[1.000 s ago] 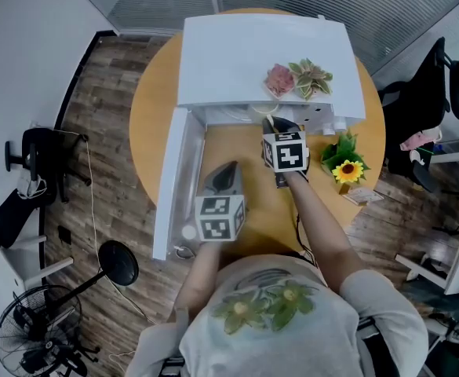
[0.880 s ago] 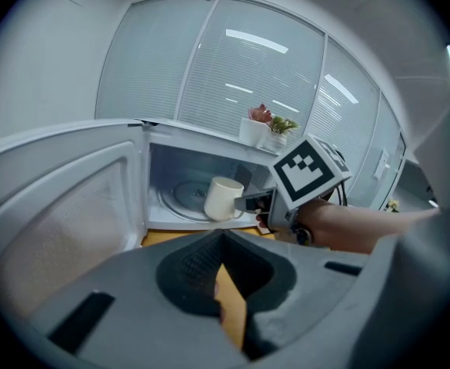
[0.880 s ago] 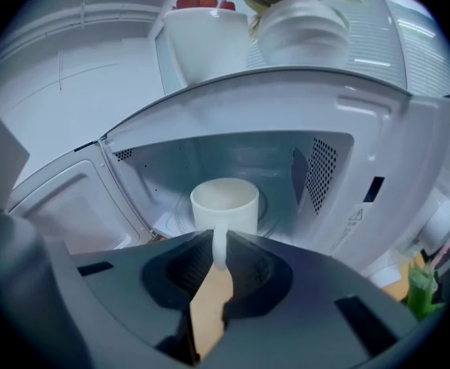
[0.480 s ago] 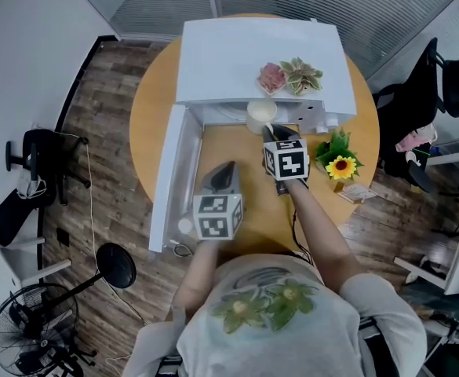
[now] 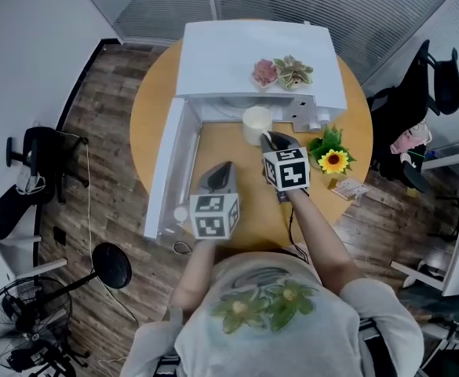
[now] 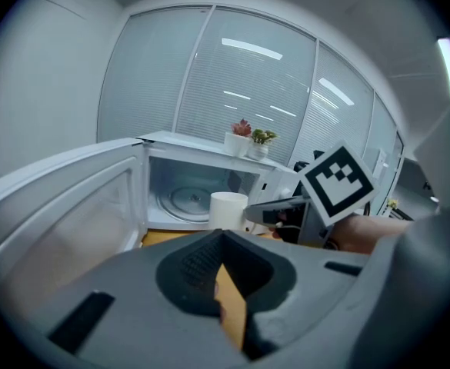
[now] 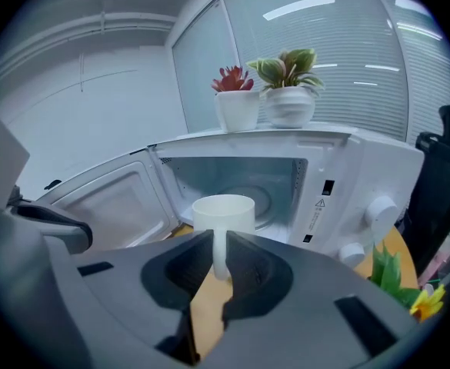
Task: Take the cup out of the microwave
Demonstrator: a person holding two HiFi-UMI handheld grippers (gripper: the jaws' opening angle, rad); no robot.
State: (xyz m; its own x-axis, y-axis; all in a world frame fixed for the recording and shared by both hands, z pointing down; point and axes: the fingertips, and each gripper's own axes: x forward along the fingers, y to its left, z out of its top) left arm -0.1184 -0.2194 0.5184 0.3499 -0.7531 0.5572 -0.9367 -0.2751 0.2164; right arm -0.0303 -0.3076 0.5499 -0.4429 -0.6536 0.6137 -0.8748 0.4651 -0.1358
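The white cup [image 5: 256, 122] hangs just outside the open white microwave [image 5: 256, 57], in front of its cavity and above the table. My right gripper [image 5: 267, 138] is shut on the cup's handle; in the right gripper view the handle [image 7: 219, 256] sits pinched between the jaws, below the cup [image 7: 223, 212]. The microwave door [image 5: 166, 171] is swung open to the left. My left gripper [image 5: 223, 168] hovers over the table beside the door, jaws closed with nothing between them. In the left gripper view the cup [image 6: 227, 210] is ahead, with the empty turntable [image 6: 185, 200] behind it.
Two small potted plants [image 5: 282, 72] stand on top of the microwave. A sunflower pot [image 5: 333, 160] and a small card [image 5: 351, 188] are on the round wooden table [image 5: 147, 124] at the right. Office chairs and a fan stand on the floor around.
My right gripper has drawn back toward me and slightly up with the cup, bringing it out of the microwave cavity. My left gripper has shifted a little.
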